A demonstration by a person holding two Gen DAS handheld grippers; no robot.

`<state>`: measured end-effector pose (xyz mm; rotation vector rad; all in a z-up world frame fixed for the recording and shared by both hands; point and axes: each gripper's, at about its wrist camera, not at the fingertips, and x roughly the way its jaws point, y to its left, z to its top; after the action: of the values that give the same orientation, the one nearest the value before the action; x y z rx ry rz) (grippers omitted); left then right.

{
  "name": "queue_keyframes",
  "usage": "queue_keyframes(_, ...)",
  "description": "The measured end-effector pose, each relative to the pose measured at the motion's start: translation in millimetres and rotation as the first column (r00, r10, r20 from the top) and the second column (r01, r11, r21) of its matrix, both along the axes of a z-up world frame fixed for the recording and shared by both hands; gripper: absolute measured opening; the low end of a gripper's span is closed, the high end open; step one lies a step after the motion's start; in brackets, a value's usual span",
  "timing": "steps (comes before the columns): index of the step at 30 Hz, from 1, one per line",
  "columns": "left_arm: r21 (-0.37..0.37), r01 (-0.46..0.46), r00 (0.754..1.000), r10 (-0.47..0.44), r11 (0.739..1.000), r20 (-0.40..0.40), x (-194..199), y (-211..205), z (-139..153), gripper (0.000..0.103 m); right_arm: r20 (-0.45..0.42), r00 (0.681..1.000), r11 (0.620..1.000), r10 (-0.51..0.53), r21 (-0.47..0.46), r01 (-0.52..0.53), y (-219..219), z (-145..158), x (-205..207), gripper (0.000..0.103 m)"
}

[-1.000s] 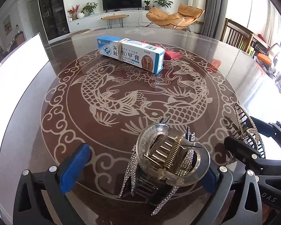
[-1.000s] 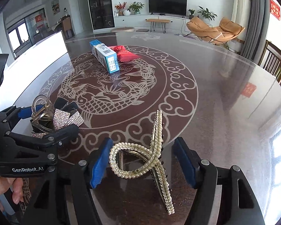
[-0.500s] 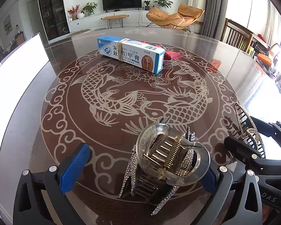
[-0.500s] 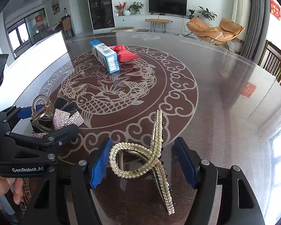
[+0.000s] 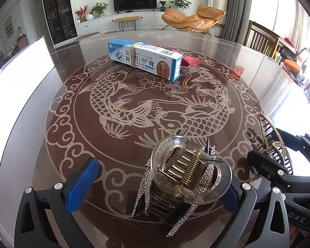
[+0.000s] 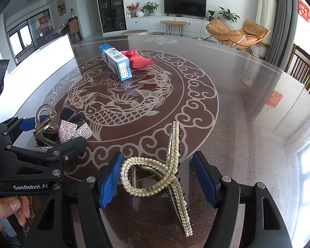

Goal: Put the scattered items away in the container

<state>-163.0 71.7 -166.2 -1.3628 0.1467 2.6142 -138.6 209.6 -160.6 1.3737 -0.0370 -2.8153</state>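
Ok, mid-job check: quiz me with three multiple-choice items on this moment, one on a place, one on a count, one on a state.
1. Where does the red packet lie?
A. Against the far side of the blue box
B. Between the left gripper's jaws
C. On the orange chair

2. How many hair clips show on the table?
A. One
B. Two
C. Four

3. How do the right gripper jaws stand?
A. Shut on the blue box
B. Open around the pearl clip
C. Out of view

Key: 1 A, the packet touches the box in the right wrist view. 2 B, the pearl clip and the rhinestone clip sitting in the left gripper. 3 B, gaps show between both blue pads and the clip.
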Motion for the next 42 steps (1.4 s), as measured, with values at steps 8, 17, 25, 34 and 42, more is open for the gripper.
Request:
queue_keyframes(8,0.000,-0.017,1.000,0.017,1.000,-0.002,-3.6,-1.7,1.7,0.103,0.003,1.000,1.000,-0.001,0.012,0.000,-2.3,-0.6,0.2,0.069)
queue_keyframes(17,-0.005,-0.015,1.000,0.015,1.000,0.001,2.5,0.1,2.7,0.100,0.004,1.000,0.999,-0.009,0.030,0.009,-5.2,-1.4,1.0,0.070)
queue_keyframes(25,0.110,0.115,0.993,-0.113,0.987,-0.025,36.3,8.1,13.7,0.052,0.005,0.999,0.999,-0.050,0.006,0.050,2.1,5.2,30.9,0.045)
queue_keyframes(34,0.427,-0.039,0.986,-0.034,0.903,0.161,29.9,-56.3,42.3,0.052,0.023,1.000,0.974,-0.010,-0.225,0.015,8.1,43.4,52.6,0.046)
queue_keyframes(42,0.312,-0.047,0.951,-0.052,0.949,0.303,2.9,-153.9,108.1,0.052,0.059,0.987,0.941,0.148,-0.315,-0.122,-56.5,75.4,9.2,0.046)
